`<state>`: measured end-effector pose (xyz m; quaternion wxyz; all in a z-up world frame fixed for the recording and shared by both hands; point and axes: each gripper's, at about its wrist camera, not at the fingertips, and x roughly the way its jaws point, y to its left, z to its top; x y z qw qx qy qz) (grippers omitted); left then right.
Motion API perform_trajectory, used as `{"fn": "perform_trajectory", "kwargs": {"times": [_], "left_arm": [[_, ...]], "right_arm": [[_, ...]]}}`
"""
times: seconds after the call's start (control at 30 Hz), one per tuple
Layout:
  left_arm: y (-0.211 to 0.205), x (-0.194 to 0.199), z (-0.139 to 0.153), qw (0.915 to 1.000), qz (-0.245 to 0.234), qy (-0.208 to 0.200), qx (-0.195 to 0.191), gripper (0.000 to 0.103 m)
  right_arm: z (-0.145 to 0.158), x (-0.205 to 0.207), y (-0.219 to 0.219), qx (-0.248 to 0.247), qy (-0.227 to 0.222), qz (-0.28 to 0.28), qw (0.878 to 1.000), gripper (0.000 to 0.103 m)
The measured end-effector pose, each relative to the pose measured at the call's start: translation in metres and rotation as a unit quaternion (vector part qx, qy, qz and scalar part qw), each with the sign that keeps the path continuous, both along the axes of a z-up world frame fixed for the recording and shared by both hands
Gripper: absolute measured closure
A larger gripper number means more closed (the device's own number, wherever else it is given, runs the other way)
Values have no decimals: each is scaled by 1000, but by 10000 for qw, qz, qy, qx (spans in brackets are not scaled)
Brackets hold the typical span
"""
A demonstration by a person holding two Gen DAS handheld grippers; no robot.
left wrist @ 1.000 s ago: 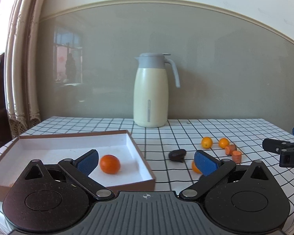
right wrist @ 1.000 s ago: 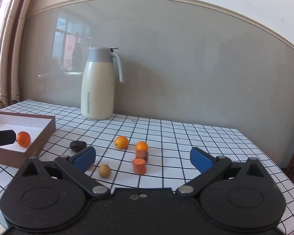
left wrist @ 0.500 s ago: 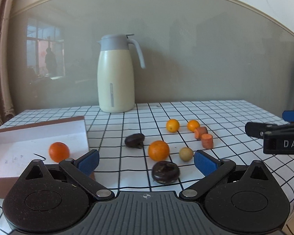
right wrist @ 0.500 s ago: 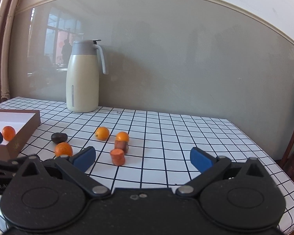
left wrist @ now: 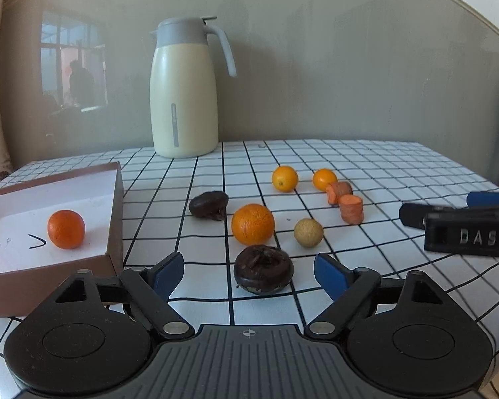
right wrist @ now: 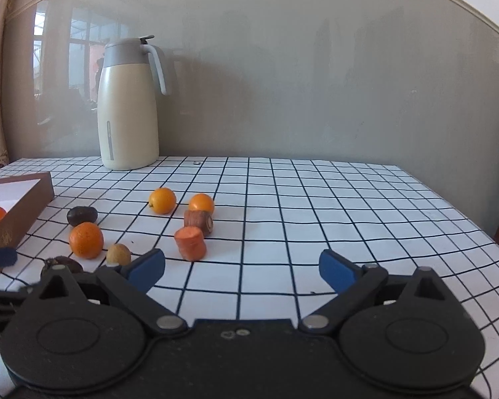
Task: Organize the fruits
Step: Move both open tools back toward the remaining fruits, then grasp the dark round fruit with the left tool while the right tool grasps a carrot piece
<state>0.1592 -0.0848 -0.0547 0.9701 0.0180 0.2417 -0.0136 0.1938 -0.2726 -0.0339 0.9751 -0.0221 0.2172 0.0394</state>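
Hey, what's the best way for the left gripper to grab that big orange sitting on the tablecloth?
Grip the big orange across its widest middle, fingers on its left and right sides. Those sides look free, while a dark fruit sits right in front of it, so probably bring the open left gripper down from above rather than straight along the cloth.

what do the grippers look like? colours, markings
Both alike: matte black bodies with two round discs, silver pivot pins, angled black links ending in blue pads. Left gripper has a ribbed grey centre with a crosshair mark. Right gripper shows white "DAS" lettering from the side.
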Motion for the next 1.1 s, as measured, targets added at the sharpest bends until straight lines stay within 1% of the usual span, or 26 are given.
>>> {"fn": "perform_trajectory", "kwargs": {"times": [0.07,0.13,0.17,0.2,0.23,0.27,0.33,0.4,0.47,0.53,0.67,0.77,0.8,0.87,1.0,1.1], "left_arm": [[0,3,-1,10000,16,-26,-48,18],[1,9,-5,9999,25,66,-73,20],[2,13,-8,9998,4,147,-153,29],[3,16,-10,9995,-18,232,-195,34],[3,19,-11,9994,-44,277,-197,39],[3,20,-11,9995,-63,264,-151,47],[2,25,-11,9997,-20,233,-40,59],[6,32,-11,9997,29,227,-121,59],[9,34,-10,9995,41,239,-197,59],[9,36,-10,9995,39,252,-209,59],[17,39,-8,9986,106,289,-421,59],[21,41,-9,9983,120,306,-489,59],[21,41,-9,9983,114,309,-476,59],[21,41,-9,9983,107,311,-487,59],[22,40,-9,9982,84,303,-505,59],[23,40,-9,9983,65,298,-497,59]], "right_arm": [[1,5,3,56,-9,54,10000,18],[0,14,7,97,72,114,9999,27],[0,18,9,103,116,148,9998,29],[-1,20,11,90,145,177,9997,33],[-1,24,14,66,169,202,9996,34],[-2,26,17,40,193,223,9996,34],[-3,32,21,-7,247,252,9994,38],[-4,38,26,-50,313,267,9991,40],[-7,45,30,-101,422,277,9987,47],[-10,54,34,-154,561,282,9979,59],[-15,66,42,-215,753,295,9965,66],[-17,71,46,-265,909,297,9951,71],[-18,72,46,-281,963,282,9946,75],[-18,73,47,-245,974,304,9945,86],[-18,71,49,-327,952,360,9943,87],[-15,65,50,-442,845,368,9948,87]]}}
